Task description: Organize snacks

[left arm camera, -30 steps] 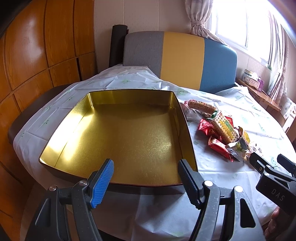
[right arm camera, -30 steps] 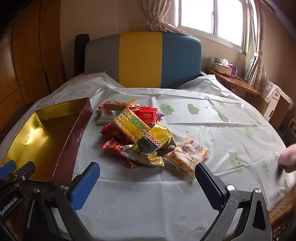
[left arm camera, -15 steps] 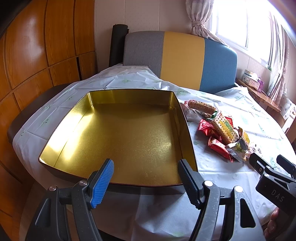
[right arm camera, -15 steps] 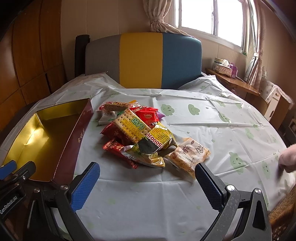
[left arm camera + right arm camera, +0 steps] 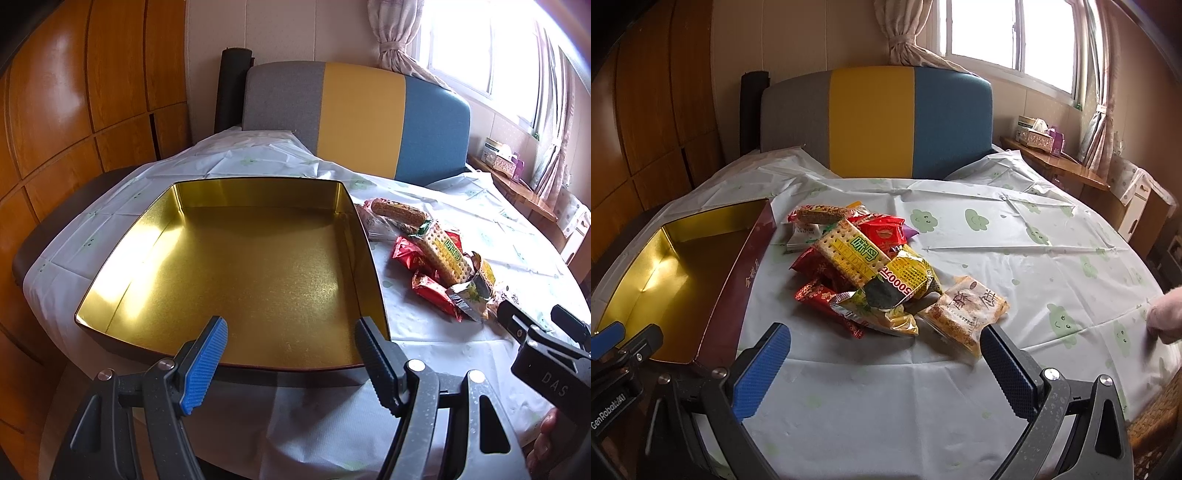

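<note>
both grippers hang over the near edge of the table (image 5: 1015, 258), and neither holds anything. my left gripper (image 5: 291, 350) is spread wide, its blue pad and black pad framing the near rim of the tin (image 5: 236, 266). my right gripper (image 5: 886, 354) is spread wider still, its pads either side of the near end of the snack pile (image 5: 871, 269), with the cloth between them.

going down by size: the table wears a pale cloth with green cloud prints. behind it stands a chair back (image 5: 875, 122) in grey, yellow and blue panels. the tin sits on the left part of the table, square, gold inside, dark red outside, with nothing in it. the pile lies just beside the tin's right wall, on the cloth.

in the pile, a long cracker pack (image 5: 853, 254) with a green label lies on top, running diagonally. a yellow packet (image 5: 908, 280) sits against its near end. a clear-wrapped pastry (image 5: 964, 310) lies nearest my right pad, slightly apart from the heap. a wafer bar (image 5: 820, 215) lies at the far end. red packets (image 5: 882, 232) show beneath and around the crackers, and one red bar (image 5: 827, 306) points toward the left pad.

in the left view, my right gripper's tips (image 5: 539, 325) show at the right edge, near the pile.
</note>
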`<state>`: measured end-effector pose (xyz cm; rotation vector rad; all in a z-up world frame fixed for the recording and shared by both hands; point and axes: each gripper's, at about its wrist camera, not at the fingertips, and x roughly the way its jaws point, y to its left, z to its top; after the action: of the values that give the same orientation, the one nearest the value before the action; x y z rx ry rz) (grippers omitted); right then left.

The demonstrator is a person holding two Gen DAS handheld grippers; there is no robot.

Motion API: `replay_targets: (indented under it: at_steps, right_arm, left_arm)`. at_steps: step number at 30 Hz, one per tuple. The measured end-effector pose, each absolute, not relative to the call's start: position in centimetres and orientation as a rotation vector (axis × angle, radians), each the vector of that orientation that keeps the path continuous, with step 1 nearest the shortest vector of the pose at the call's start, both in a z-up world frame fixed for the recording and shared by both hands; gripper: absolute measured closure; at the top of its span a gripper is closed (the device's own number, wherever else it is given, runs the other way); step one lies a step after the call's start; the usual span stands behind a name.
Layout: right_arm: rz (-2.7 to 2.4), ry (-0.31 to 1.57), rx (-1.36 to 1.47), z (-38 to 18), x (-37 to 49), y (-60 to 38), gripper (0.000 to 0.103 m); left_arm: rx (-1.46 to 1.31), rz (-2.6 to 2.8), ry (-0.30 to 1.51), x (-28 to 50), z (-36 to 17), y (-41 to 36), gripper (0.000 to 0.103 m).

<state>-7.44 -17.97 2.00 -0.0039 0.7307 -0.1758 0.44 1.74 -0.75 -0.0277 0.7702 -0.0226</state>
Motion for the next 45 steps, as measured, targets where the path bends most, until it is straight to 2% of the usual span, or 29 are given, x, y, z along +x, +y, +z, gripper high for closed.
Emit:
replay_targets:
  at_steps: [13, 21, 25, 26, 31, 33, 34, 35, 45]
  right_arm:
    - [-0.184, 0.697, 0.007, 4.6, -6.0, -21.3, 0.000]
    - [-0.193, 0.719, 0.113, 8.4, -1.0, -30.5, 0.000]
    - [-0.259, 0.760, 0.125, 7.7, 1.7, -35.0, 0.000]
    - [-0.279, 0.773, 0.140, 7.1, 2.1, -36.0, 0.000]
    - [-0.288, 0.861, 0.354, 4.8, 2.9, -39.5, 0.000]
    - [-0.282, 0.877, 0.387, 4.6, 2.8, -39.9, 0.000]
    - [-0.281, 0.881, 0.395, 4.5, 2.8, -40.0, 0.000]
    - [-0.277, 0.880, 0.405, 4.5, 2.7, -40.2, 0.000]
    - [-0.244, 0.877, 0.429, 4.9, 2.5, -40.3, 0.000]
  left_arm:
    - [-0.032, -0.039, 0.783, 0.6, -1.0, 1.8, 0.030]
    - [-0.106, -0.205, 0.847, 1.5, -0.4, 1.4, 0.030]
    - [-0.108, -0.293, 0.912, 2.9, 0.2, -0.1, 0.031]
    - [-0.106, -0.313, 0.925, 3.1, 0.3, -0.6, 0.034]
    - [-0.145, -0.429, 0.997, 5.6, 0.9, -3.8, 0.036]
    - [-0.104, -0.437, 0.987, 6.4, 1.3, -5.7, 0.044]
    - [-0.062, -0.452, 0.972, 6.6, 1.6, -7.0, 0.051]
    - [-0.020, -0.476, 0.964, 6.8, 1.8, -8.3, 0.053]
    - [0.357, -0.685, 0.994, 8.4, -0.7, -19.4, 0.053]
